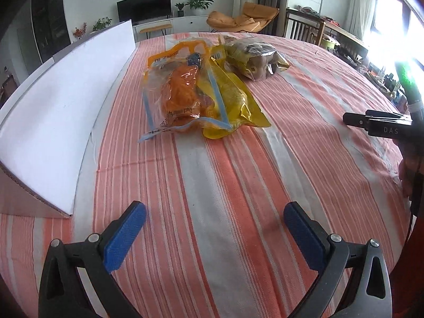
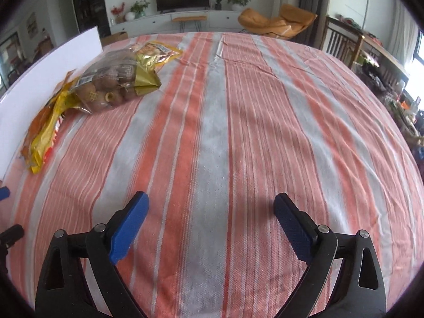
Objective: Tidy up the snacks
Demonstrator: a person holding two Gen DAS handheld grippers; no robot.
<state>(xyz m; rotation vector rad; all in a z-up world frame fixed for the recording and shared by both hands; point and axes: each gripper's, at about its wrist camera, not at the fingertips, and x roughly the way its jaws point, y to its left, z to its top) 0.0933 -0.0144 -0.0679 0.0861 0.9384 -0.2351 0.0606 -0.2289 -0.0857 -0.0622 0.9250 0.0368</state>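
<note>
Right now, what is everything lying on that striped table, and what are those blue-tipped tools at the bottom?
snack bags: three, in a loose overlapping pile on the far left part of the table; a clear one with orange contents, a yellow one beside it, and a clear and gold one of round brown pieces behind.
white box panel: one, white with a bare cardboard edge, along the table's left side.
striped tablecloth: one, pink-orange and grey, covering the table.
left tool: one, black with blue pads, open, nothing between them.
right tool: one, same colours, open, nothing held.
</note>
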